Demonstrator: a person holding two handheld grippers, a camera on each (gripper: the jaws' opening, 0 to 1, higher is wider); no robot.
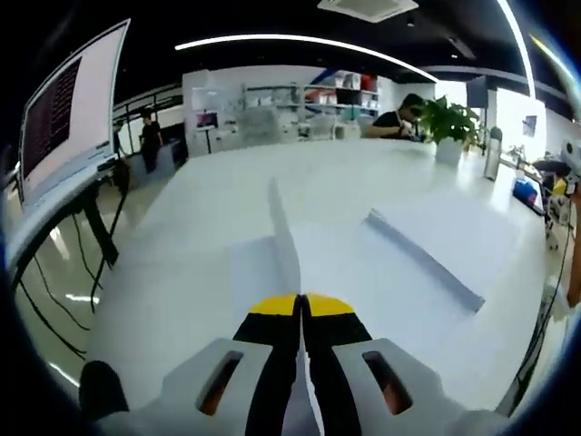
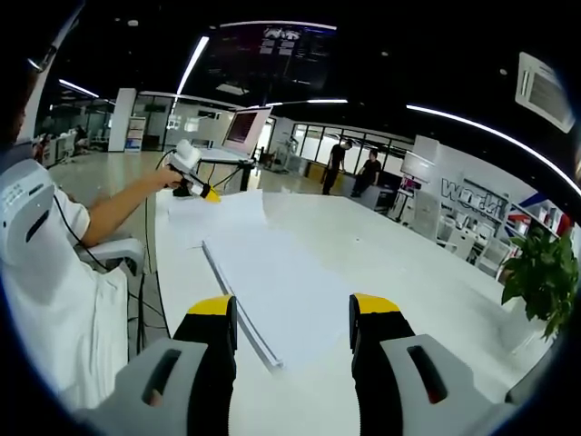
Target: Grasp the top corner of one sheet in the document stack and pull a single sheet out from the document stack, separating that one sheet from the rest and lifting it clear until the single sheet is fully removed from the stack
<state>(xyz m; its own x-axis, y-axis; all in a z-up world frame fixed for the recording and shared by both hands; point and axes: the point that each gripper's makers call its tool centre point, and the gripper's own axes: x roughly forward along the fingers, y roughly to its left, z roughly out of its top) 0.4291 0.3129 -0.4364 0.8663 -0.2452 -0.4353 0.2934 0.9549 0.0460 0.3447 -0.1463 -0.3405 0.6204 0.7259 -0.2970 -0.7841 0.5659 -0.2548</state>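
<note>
L gripper (image 1: 301, 309), nearest in left gripper view: yellow-tipped jaws pressed together w/ the edge of a single sheet (image 1: 284, 241) pinched between them; the sheet runs edge-on away from the tips, raised off the white table (image 1: 200, 272). Past it, to the right, lies the document stack (image 1: 445, 245), flat, its thick side edge facing the camera, well apart from the held sheet.

R gripper (image 2: 292, 318) in right gripper view: jaws wide apart, nothing between them, hovering over the near end of the stack (image 2: 290, 291). Further along the table the L gripper (image 2: 207, 193) shows in a person's hand (image 2: 172, 177), the sheet (image 2: 227, 213) hanging from its tip w/ its far part seemingly draped on or near the stack's far end; can't tell if touching.

Step, by my read: pull-out nearly done, sheet gripped & mostly separated. Next move prob. calls for lifting the L gripper up & away from the stack till the trailing edge is clear, grip kept firm, slow enough not to drag a 2nd sheet

Far bkgd: monitor (image 1: 68, 113) at left, potted plant (image 1: 449, 123), people at desks
</note>
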